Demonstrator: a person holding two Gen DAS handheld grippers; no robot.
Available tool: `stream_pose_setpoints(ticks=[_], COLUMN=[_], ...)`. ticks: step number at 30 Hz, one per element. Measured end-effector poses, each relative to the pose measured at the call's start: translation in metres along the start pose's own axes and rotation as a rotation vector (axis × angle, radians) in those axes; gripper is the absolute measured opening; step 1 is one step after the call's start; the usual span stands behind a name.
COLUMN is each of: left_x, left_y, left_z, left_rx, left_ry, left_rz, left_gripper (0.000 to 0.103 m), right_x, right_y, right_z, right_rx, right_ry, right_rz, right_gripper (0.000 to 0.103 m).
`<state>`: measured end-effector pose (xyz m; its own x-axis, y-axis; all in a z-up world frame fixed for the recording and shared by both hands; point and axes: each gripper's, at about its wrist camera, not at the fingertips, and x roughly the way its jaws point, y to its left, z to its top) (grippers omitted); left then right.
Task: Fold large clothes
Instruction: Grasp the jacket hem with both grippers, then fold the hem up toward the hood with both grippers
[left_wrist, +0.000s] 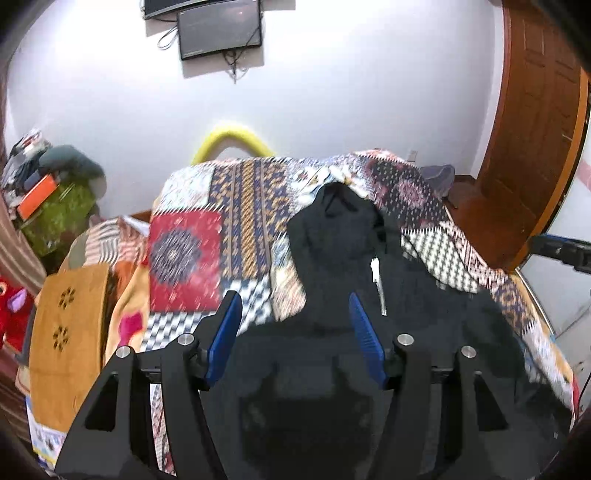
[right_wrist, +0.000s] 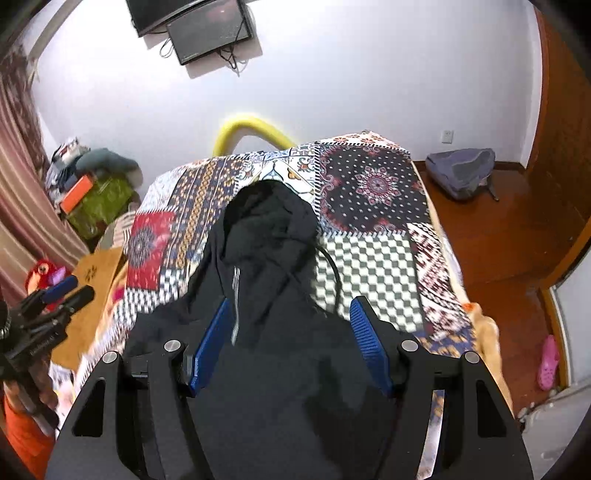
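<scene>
Black hooded jacket (right_wrist: 266, 258) with a silver-white zip (right_wrist: 235, 295). Patchwork bedspread (right_wrist: 369, 258): a red panel with a dark blue medallion, a grey-and-white checked panel, a black panel dotted white around a red mandala, and blue-and-ochre striped bands. Yellow tube (right_wrist: 251, 129) against a white wall (right_wrist: 369, 74). Both grippers, left (left_wrist: 295, 317) and right (right_wrist: 291, 325), have black bodies with blue ribbed pads. Brown wooden floor (right_wrist: 498, 240); grey backpack (right_wrist: 461, 173); pink slipper (right_wrist: 548, 363); green bag (right_wrist: 99, 203).
</scene>
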<state>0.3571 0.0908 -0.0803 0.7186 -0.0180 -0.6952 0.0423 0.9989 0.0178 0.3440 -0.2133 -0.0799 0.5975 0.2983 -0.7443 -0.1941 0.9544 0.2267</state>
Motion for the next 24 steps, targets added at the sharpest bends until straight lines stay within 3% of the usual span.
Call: stream_pose_setpoints(ticks=[7, 15, 20, 23, 24], left_x=[0.066, 0.160, 0.219, 0.251, 0.260], left_y=[-0.017, -0.025, -0.019, -0.019, -0.018], left_z=[0.042, 0.052, 0.045, 0.038, 0.034], left_rx=[-0.001, -0.051, -0.136, -0.149, -0.160], left_ry=[0.025, 0.110, 0.196, 0.252, 0.267], left_rz=[-0.041, -0.091, -0.161, -0.138, -0.143], left_gripper=[0.060, 0.059, 0.047, 0.039, 0.038], right_x=[0.056, 0.152, 0.217, 0.238, 0.243], right_y=[0.004, -0.003, -0.027, -0.037, -0.038], right_z=[0.024, 0.035, 0.031, 0.024, 0.022], right_rx=[0.035, 0.079, 0.200, 0.232, 0.229], right_ry=[0.008, 0.095, 0.192, 0.221, 0.234], right_rz=[0.028, 0.020, -0.012, -0.035, -0.030], right_gripper=[0.063, 0.063, 0.063, 0.054, 0.045])
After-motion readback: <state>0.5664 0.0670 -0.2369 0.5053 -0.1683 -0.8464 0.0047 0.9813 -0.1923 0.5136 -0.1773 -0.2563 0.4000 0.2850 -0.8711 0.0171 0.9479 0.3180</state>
